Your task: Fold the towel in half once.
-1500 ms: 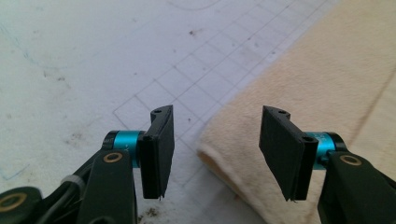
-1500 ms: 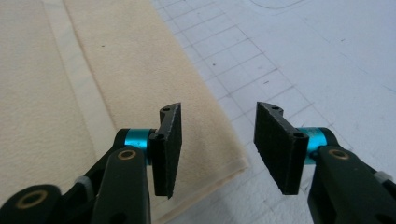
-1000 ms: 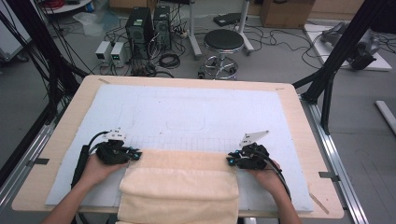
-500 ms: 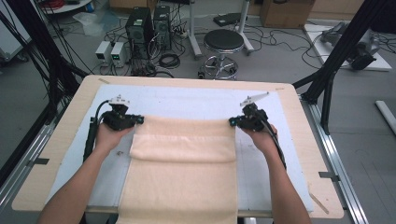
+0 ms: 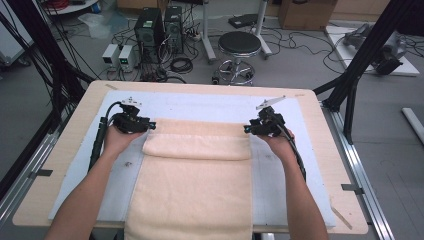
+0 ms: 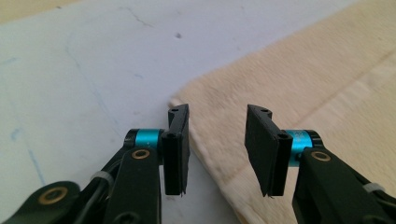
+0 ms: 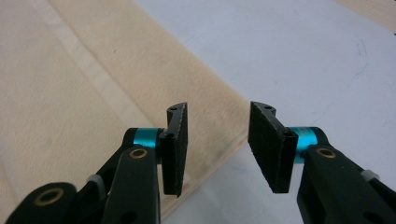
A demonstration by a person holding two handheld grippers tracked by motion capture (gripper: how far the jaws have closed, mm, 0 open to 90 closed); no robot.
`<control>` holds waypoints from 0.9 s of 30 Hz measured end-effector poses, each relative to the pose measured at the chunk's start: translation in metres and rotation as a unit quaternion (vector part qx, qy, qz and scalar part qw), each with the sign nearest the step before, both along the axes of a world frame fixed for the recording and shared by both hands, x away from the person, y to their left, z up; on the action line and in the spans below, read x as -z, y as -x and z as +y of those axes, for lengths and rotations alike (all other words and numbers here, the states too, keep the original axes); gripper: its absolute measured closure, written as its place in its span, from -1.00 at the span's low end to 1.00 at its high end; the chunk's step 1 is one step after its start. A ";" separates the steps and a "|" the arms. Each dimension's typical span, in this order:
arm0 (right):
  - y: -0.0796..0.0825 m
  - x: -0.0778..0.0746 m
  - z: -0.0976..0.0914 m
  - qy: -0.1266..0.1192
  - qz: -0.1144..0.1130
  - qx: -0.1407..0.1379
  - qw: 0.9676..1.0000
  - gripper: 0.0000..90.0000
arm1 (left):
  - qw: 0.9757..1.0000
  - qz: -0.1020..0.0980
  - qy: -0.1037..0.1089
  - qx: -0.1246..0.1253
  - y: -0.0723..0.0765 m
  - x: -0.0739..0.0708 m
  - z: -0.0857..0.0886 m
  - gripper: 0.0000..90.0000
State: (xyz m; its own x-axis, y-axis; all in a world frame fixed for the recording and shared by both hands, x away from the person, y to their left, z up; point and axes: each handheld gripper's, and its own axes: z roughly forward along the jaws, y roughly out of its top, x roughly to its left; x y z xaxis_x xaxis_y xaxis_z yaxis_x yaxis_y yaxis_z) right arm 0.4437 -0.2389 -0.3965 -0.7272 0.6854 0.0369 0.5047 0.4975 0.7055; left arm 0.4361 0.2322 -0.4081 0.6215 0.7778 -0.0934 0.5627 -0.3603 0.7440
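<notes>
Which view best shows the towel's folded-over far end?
The high view: the towel lies whole, its far end doubled back between both grippers. The left gripper view and right gripper view catch just one corner each.

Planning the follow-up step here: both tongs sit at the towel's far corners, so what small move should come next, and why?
Probably draw both tongs back off the towel. The left tongs and right tongs have just been opening, nothing is pinched between them, and the far edge already lies folded on the white mat.
</notes>
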 end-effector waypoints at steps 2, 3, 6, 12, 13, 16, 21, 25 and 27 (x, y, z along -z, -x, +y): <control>0.008 0.003 0.000 -0.004 0.002 -0.008 1.000 0.27 | 1.000 0.006 0.007 0.014 0.006 0.004 0.000 0.33; 0.011 0.005 0.000 -0.003 0.001 -0.013 1.000 0.27 | 1.000 0.013 0.004 0.023 0.007 0.006 -0.001 0.29; 0.020 0.012 0.003 0.005 0.002 -0.030 1.000 0.26 | 0.999 0.006 0.010 0.047 0.014 0.009 -0.005 0.25; 0.026 0.025 0.011 0.031 0.012 -0.042 0.999 0.29 | 0.998 0.015 -0.002 0.061 0.020 0.021 -0.008 0.33; 0.026 0.027 0.012 0.035 0.016 -0.041 0.998 0.31 | 0.998 0.012 -0.006 0.063 0.021 0.022 -0.009 0.36; 0.025 0.031 0.014 0.029 0.025 -0.037 0.999 0.53 | 0.998 0.003 -0.021 0.060 0.024 0.022 -0.012 0.50; 0.028 0.029 0.014 0.018 0.028 -0.042 0.999 0.80 | 0.997 -0.012 -0.035 0.064 0.027 0.018 -0.017 0.84; 0.033 0.021 0.014 0.018 0.015 -0.047 0.999 0.80 | 0.998 -0.018 -0.023 0.061 0.030 0.011 -0.014 0.85; 0.037 0.016 0.013 0.013 0.007 -0.051 0.999 0.81 | 0.998 -0.028 -0.013 0.061 0.033 0.006 -0.012 0.85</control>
